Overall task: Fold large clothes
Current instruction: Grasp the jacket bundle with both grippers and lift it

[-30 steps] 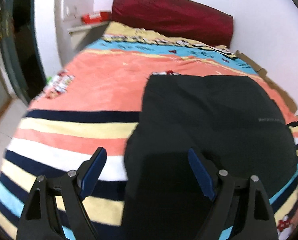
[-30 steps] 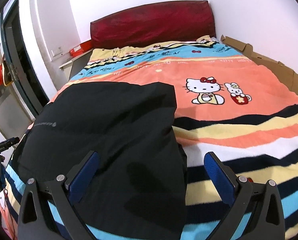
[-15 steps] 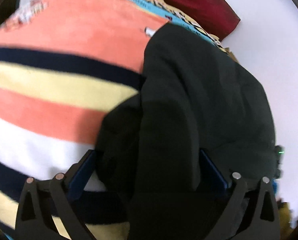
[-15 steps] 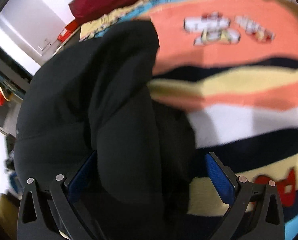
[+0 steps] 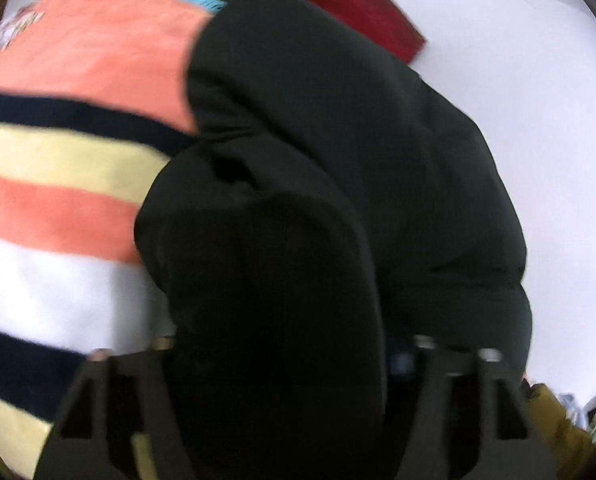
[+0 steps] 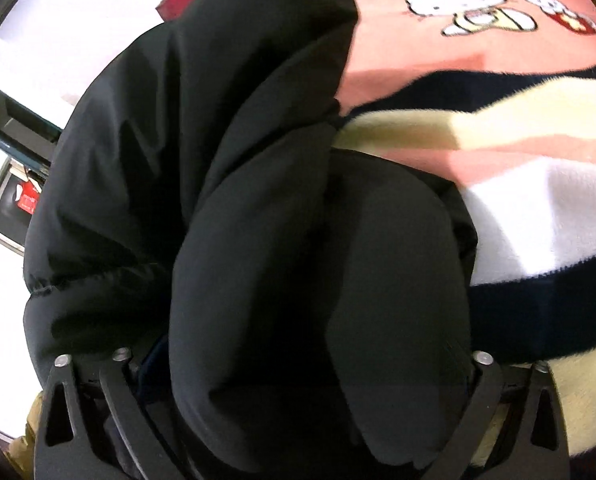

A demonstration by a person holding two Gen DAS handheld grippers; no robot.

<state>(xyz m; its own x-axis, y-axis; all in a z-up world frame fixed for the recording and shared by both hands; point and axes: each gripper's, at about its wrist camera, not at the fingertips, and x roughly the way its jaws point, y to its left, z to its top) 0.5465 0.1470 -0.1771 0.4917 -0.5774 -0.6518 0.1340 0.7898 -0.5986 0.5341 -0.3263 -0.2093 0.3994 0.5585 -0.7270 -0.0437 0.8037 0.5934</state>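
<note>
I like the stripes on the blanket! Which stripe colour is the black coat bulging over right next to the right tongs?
The white stripe. The black coat bulges over its left end, while the cream stripe lies farther up, toward the cartoon cats.

left gripper (image 5: pixel 282 344) fingertips buried under black jacket (image 5: pixel 338 152), right gripper (image 6: pixel 298 344) pads likewise hidden, left view motion-blurred

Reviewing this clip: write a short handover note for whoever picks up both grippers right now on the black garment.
Left gripper: jaws hidden under black garment bunched between them; grip cannot be confirmed.
Right gripper: same, fabric fills the gap.
Garment: near end raised off the striped blanket, far end resting toward the red headboard.
Done: near end picked up.
Left: carry it over, lay flat, finish folding.
</note>
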